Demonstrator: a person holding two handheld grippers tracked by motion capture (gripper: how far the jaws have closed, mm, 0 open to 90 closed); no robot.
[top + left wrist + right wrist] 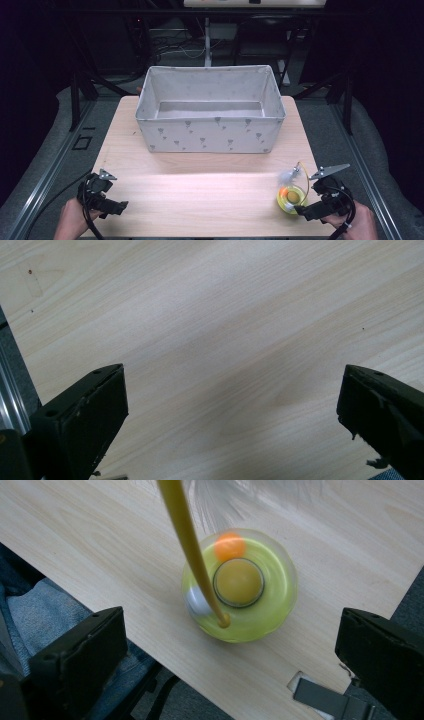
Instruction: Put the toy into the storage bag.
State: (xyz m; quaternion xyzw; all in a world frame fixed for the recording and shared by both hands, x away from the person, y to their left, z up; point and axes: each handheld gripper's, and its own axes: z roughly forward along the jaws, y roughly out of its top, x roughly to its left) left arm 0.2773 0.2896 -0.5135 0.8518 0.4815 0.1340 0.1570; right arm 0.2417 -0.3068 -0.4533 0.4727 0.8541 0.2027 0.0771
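Table (200,185): light wood top, seen from above in the high view; everything below is placed relative to it.
Fabric bin (210,107): pale grey with small dark marks, standing on the far half of the table, centred across its width; inside looks empty.
Yellow toy (291,198): round translucent yellow-green dome on the table's near right part, close to the near edge. Orange ball (230,546) inside it, plus a yellow-orange centre disc. A thin yellow stem (190,545) rises from its rim, with a white feathery tuft (288,175) at the top.
Left gripper (102,197): at the table's near left corner, held in the person's left hand (72,220). Jaws spread wide in the left gripper view, bare wood between them, nothing held.
Right gripper (320,200): at the table's near right corner, just beside the toy, held in the right hand (357,220). Jaws wide apart in the right gripper view, the toy lying between and ahead of them, untouched.
Below table edge: blue denim (35,615) in the right gripper view.
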